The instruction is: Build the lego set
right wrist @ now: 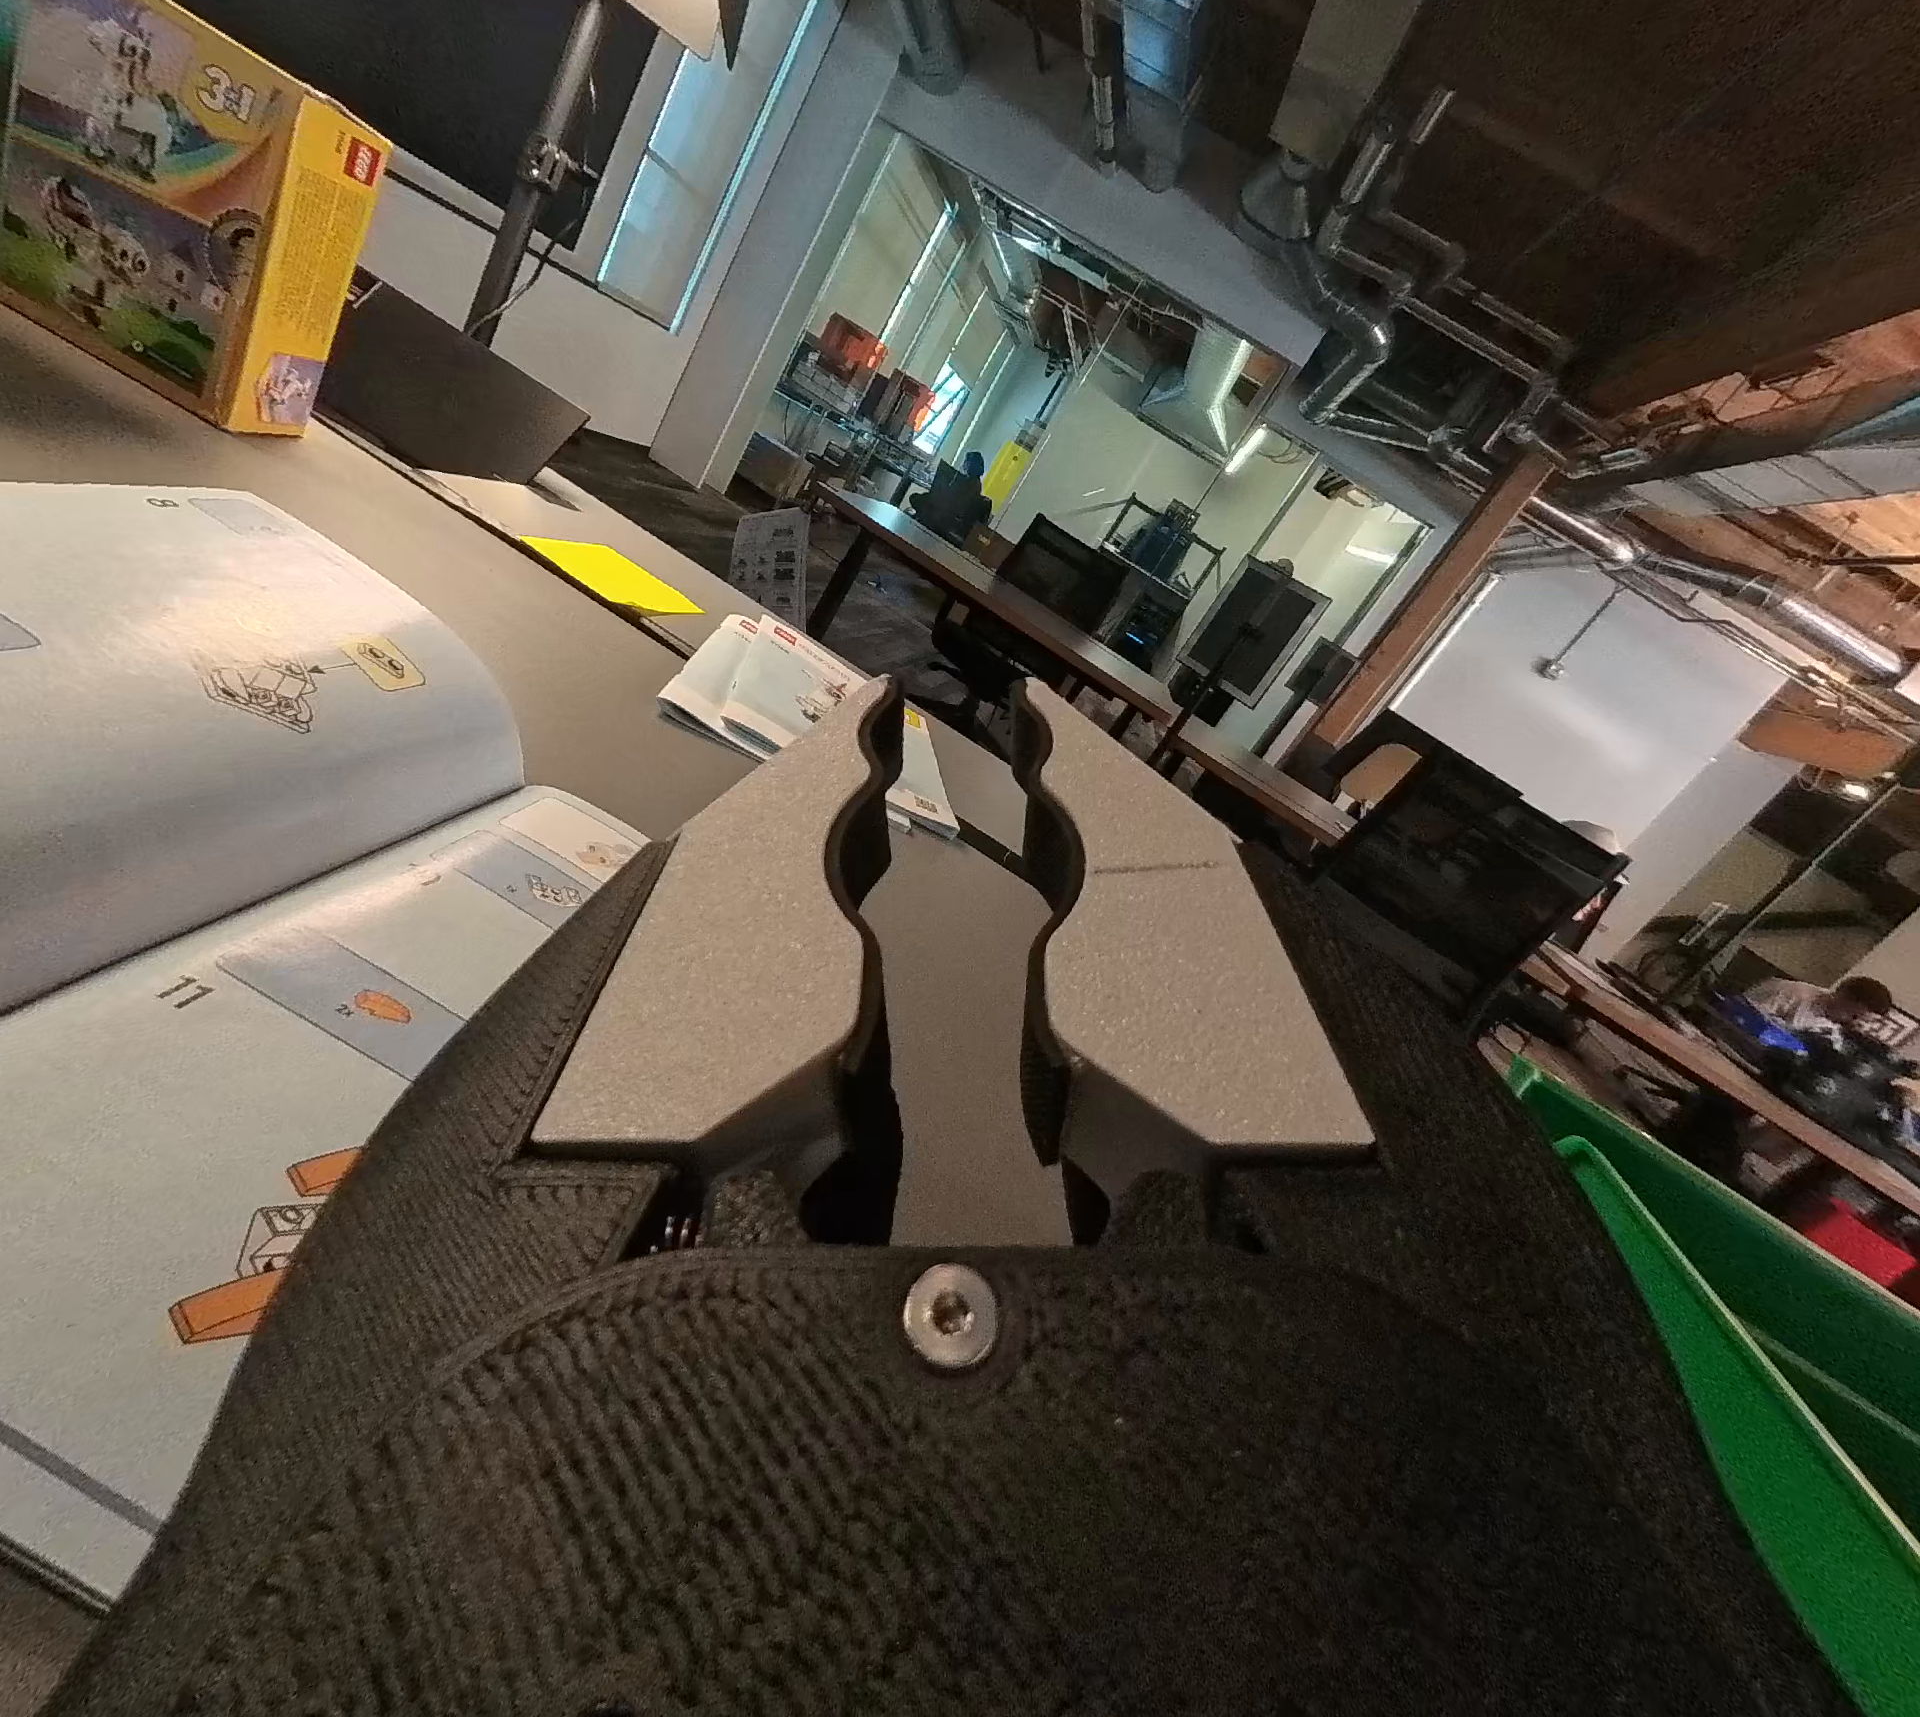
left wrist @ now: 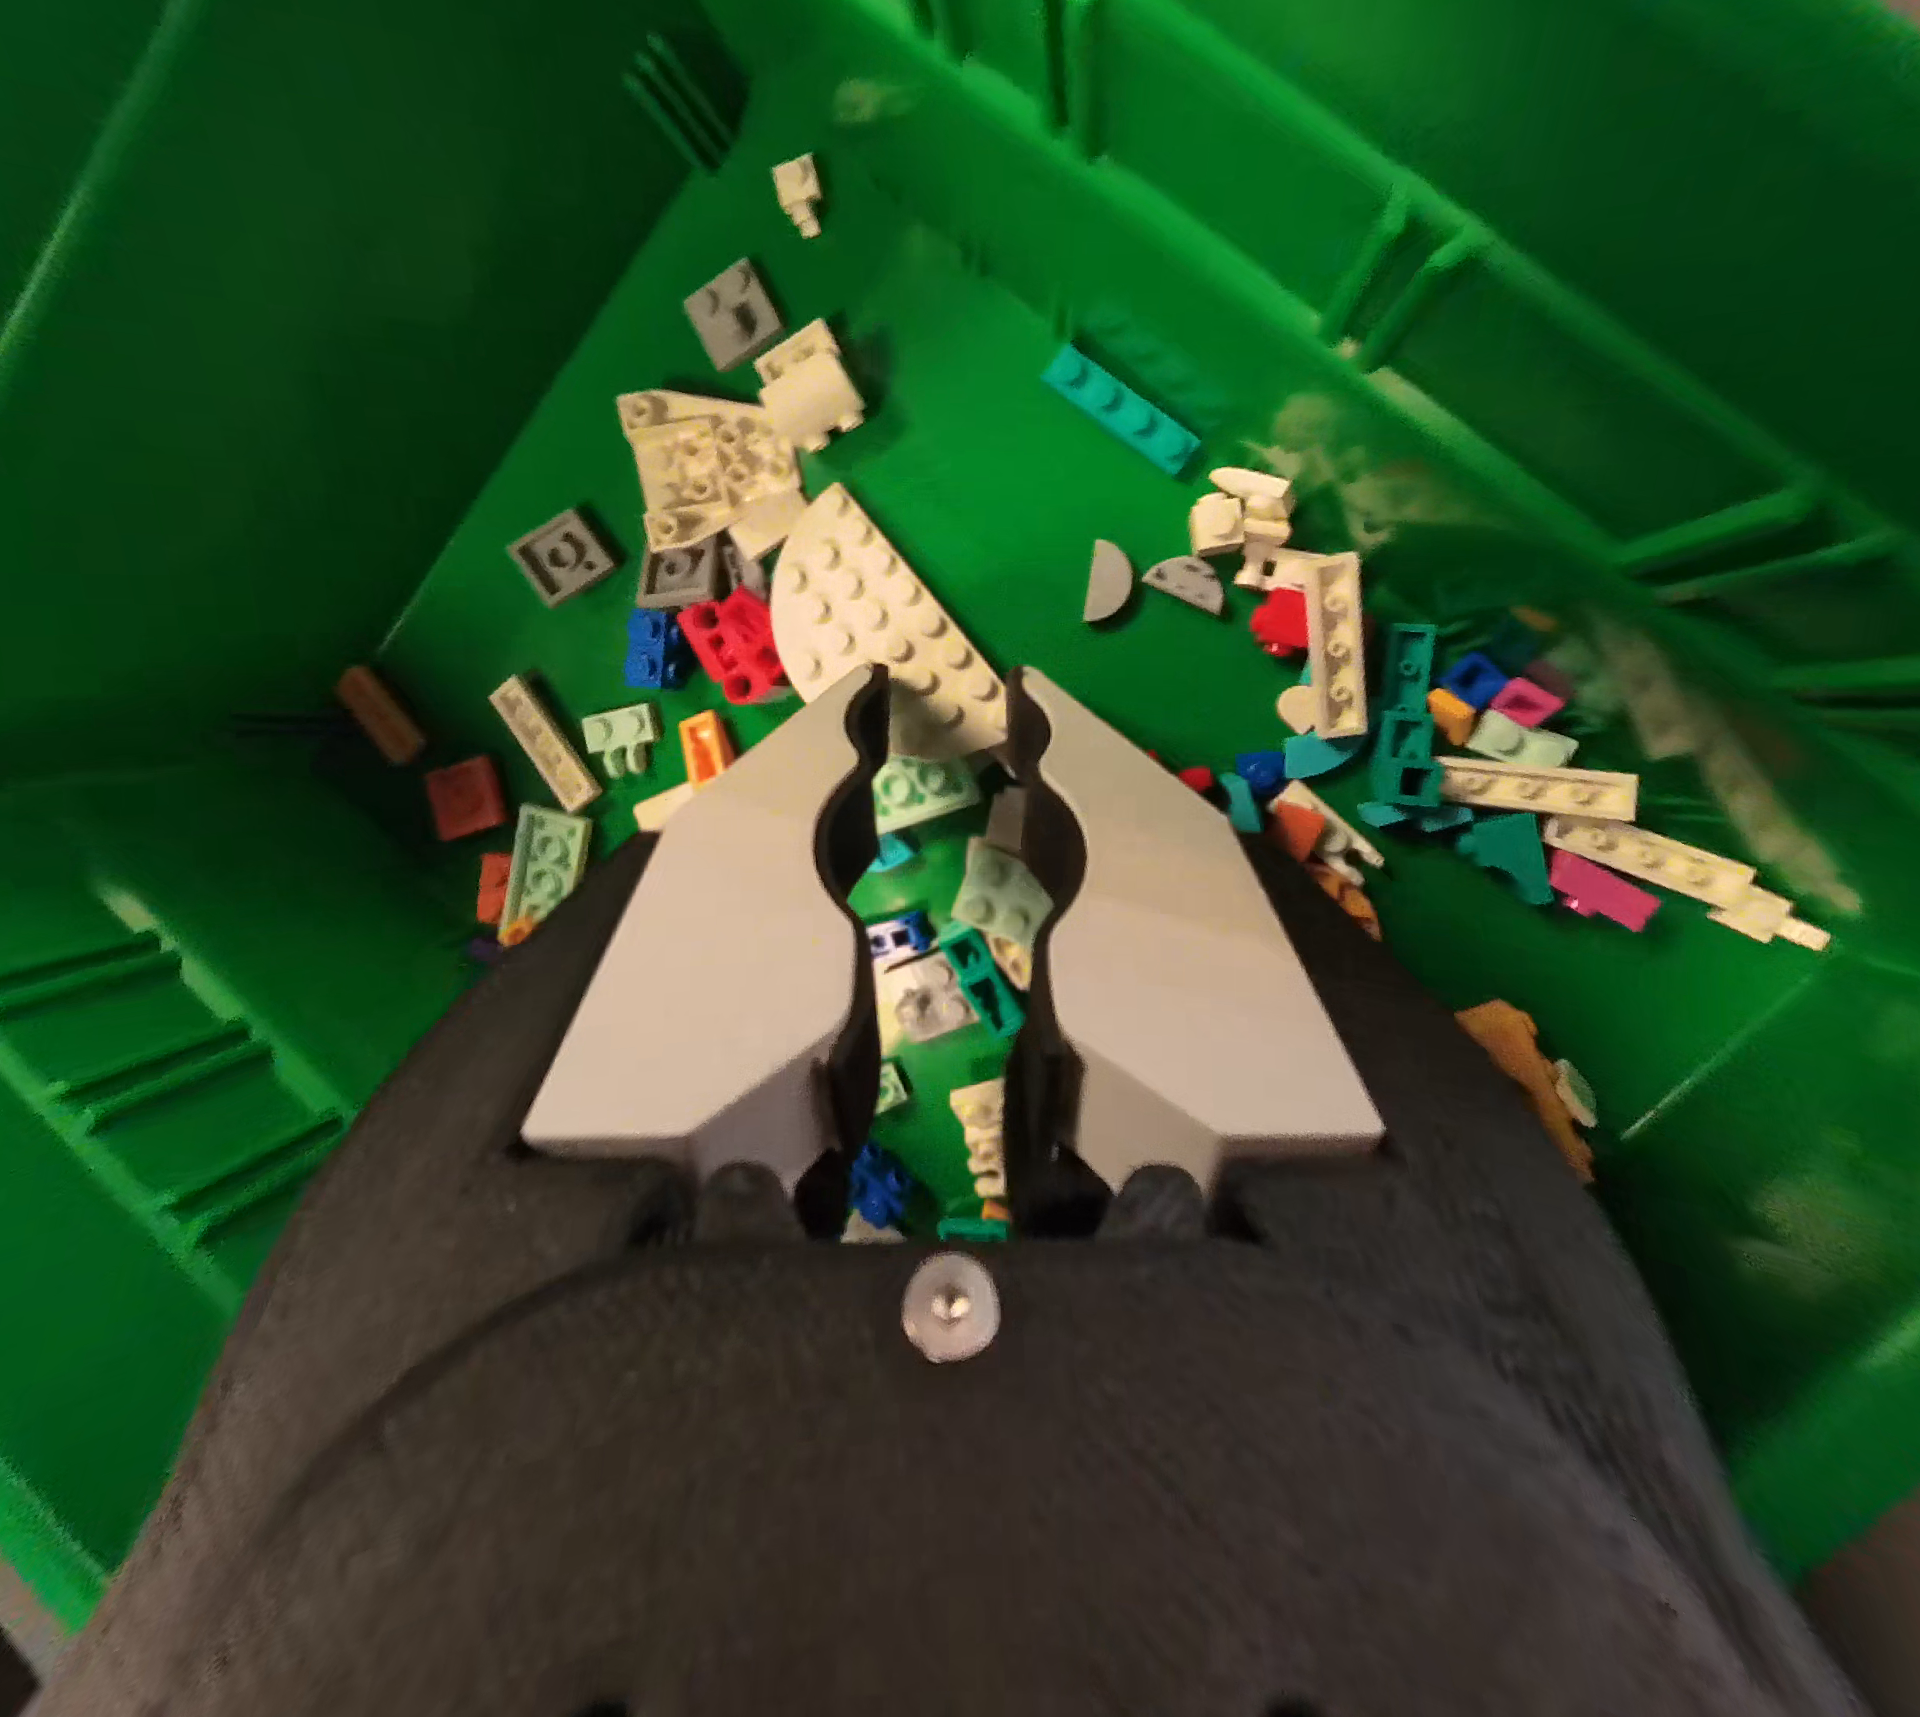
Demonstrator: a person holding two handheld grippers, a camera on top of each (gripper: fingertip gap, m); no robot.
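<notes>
My left gripper (left wrist: 948, 699) hangs open and empty inside a green bin (left wrist: 312, 296), above loose lego pieces. Under its tips lies a large cream half-round plate (left wrist: 862, 618). Mint plates (left wrist: 1003, 883) and small blue and teal pieces show between the fingers. A red brick (left wrist: 732, 639), grey square tiles (left wrist: 732, 311), a teal strip (left wrist: 1122, 410) and a heap of cream, teal and pink pieces (left wrist: 1455, 763) lie around. My right gripper (right wrist: 951, 706) is open and empty, low over a grey table (right wrist: 582, 659), beside the open instruction booklet (right wrist: 208, 732).
The set's yellow box (right wrist: 177, 213) stands at the table's far left. Folded leaflets (right wrist: 769, 696) and a yellow sheet (right wrist: 613, 587) lie ahead of the right gripper. The bin's green edge (right wrist: 1714, 1335) is at its right. The bin's ribbed walls (left wrist: 1351, 213) surround the left gripper. Across from one pair of fingers to the other is roughly 50 cm. The red brick (left wrist: 732, 639) is about 4 cm from my left fingertips.
</notes>
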